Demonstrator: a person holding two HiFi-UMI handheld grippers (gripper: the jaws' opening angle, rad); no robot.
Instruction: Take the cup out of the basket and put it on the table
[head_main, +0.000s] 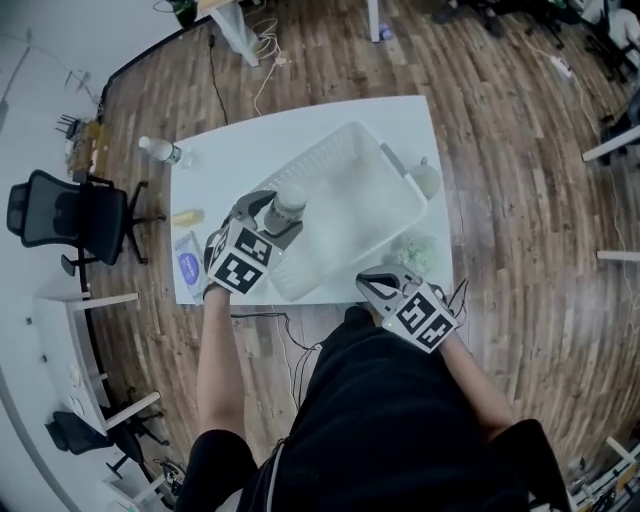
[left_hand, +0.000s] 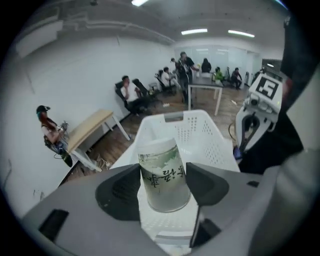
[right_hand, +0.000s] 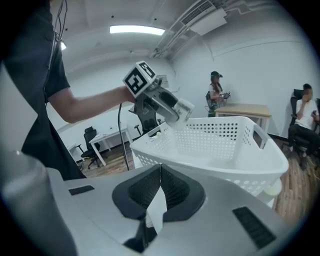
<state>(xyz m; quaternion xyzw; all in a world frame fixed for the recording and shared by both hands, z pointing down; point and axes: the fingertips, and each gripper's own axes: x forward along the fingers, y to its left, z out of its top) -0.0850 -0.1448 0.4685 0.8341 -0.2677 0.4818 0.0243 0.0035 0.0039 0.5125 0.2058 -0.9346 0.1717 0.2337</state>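
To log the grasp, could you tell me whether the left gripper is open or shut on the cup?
Shut on the cup: both pads of the left gripper press against its sides.

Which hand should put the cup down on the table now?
Left. The left gripper grips the pale cup with green print above the white plastic basket; the right gripper is shut, off to the side.
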